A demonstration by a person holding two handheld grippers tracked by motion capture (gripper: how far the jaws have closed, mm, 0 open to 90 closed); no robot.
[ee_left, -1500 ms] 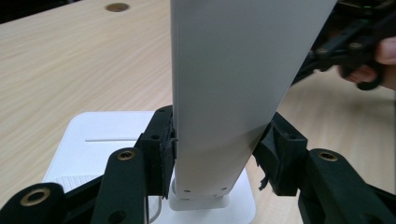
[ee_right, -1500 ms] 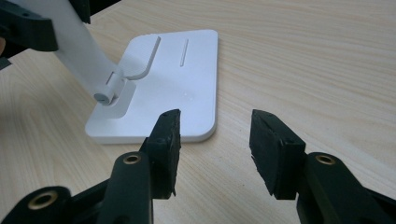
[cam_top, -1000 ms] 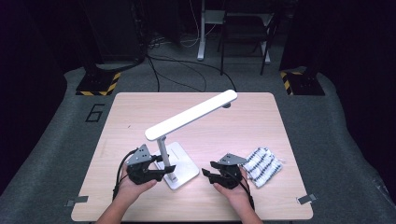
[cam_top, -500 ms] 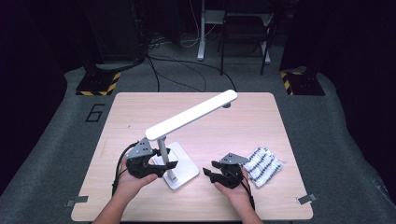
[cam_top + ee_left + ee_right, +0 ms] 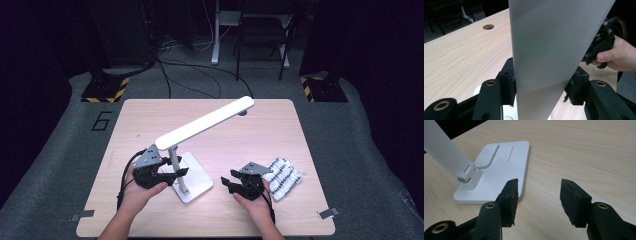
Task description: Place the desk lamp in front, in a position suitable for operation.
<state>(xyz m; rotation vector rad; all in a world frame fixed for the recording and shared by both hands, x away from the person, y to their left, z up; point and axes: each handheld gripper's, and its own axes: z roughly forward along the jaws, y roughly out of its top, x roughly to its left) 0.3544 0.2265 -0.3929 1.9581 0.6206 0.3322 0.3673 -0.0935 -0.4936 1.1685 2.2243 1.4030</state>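
The lamp (image 5: 192, 150) stands near the desk's (image 5: 280, 125) front edge, left of its middle, base flat and its long head slanting up toward the far right corner. The left tongs (image 5: 541, 86) have just been closing and now clamp the lamp's white bar between their pads. The right tongs (image 5: 537, 195) hover half open and empty beside the base. A striped cloth (image 5: 284, 176) lies by the right edge, untouched. The grip looks made; any adjusting or wiping seems still ahead.

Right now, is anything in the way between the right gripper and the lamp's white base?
Nothing visible is. Bare table lies between the right gripper and the lamp base, and its open jaws already hover by the base's near edge.
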